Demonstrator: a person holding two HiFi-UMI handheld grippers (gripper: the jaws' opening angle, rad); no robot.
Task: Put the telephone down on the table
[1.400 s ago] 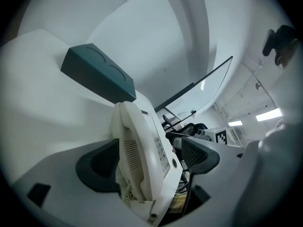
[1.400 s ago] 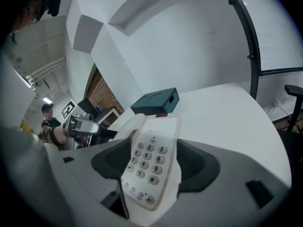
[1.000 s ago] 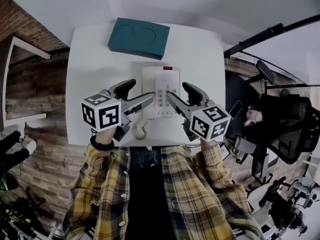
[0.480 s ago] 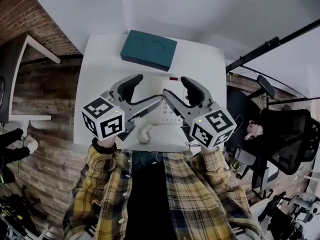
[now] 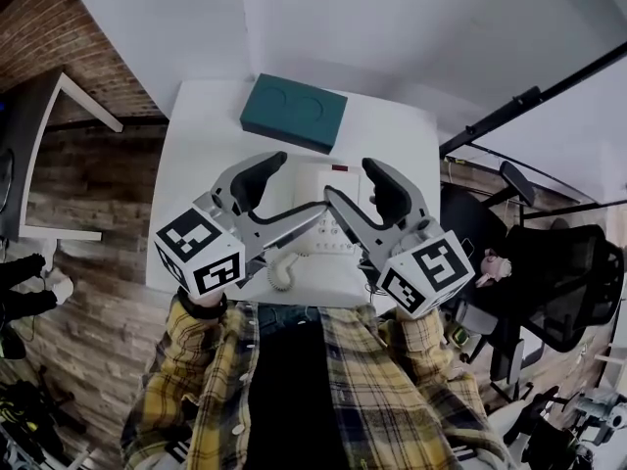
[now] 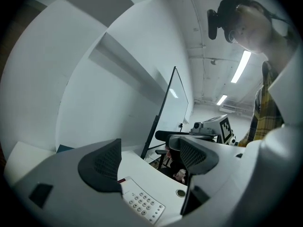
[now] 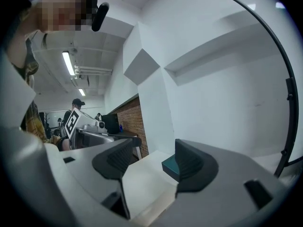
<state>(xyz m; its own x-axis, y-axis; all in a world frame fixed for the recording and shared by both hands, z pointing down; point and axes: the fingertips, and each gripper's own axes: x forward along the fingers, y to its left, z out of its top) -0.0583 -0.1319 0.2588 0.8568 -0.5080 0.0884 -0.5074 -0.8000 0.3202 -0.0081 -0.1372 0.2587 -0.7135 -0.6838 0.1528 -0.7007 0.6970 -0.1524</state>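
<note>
The white telephone [image 5: 324, 239] lies flat on the white table [image 5: 201, 164], mostly hidden under both grippers; its coiled cord [image 5: 281, 272] hangs at the near edge. Its keypad [image 6: 143, 205] shows low in the left gripper view. My left gripper [image 5: 289, 186] is held above the phone's left side, open, with nothing between its pads [image 6: 102, 167]. My right gripper [image 5: 355, 189] hovers over the phone's right side, also open and empty [image 7: 154, 162]. The two point toward each other, their lower fingertips almost meeting above the phone.
A teal box [image 5: 294, 113] with two round recesses sits at the table's back edge, also seen as the teal box [image 7: 170, 167]. A brick wall [image 5: 59, 37] is to the left. A black pole [image 5: 519, 101] and an office chair [image 5: 549, 272] stand right of the table.
Both grippers have risen and tilted up toward the camera, their marker cubes spreading apart. The telephone has stayed on the table.
</note>
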